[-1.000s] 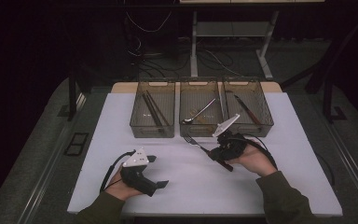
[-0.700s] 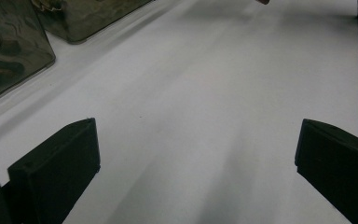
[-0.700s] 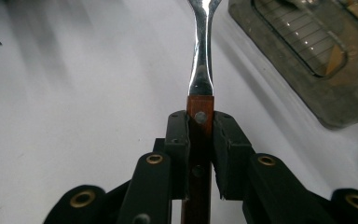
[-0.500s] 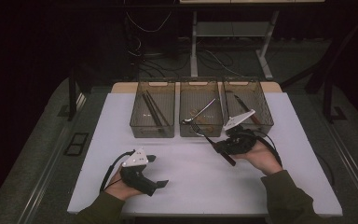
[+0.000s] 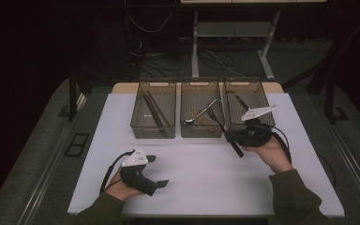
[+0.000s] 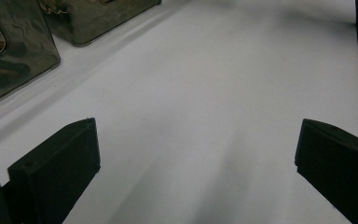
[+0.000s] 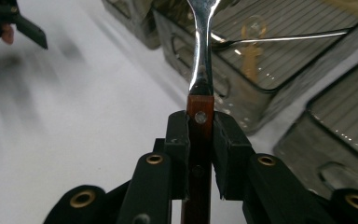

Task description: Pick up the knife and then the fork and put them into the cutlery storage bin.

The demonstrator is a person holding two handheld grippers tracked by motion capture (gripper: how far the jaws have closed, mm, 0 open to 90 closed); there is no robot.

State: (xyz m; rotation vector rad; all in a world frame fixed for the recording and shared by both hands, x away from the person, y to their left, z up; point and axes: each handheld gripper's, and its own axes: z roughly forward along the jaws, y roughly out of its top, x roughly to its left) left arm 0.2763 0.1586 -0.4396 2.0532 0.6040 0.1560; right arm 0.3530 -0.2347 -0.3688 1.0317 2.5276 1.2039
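My right gripper (image 5: 234, 136) is shut on the wooden handle of a steel fork (image 5: 221, 124), lifted off the table in front of the middle bin (image 5: 200, 135) and right bin (image 5: 248, 82). The fork's head points back and left, over the middle bin's front wall. In the right gripper view the pads (image 7: 179, 135) clamp the brown handle of the fork (image 7: 204, 56) just below its neck. My left gripper (image 5: 159, 170) rests open at the front left. In the left gripper view nothing lies between the wide jaws of the left gripper (image 6: 198, 128).
Three smoked clear bins stand in a row at the back of the white table (image 5: 206, 173). The left bin (image 5: 153, 136) holds chopsticks (image 5: 153, 110), the middle one a spoon (image 5: 199, 115), and the right one a dark utensil (image 5: 241, 101).
My right hand has carried the fork away from the person and to the right, up to the front of the bins. The left gripper has stayed in place.
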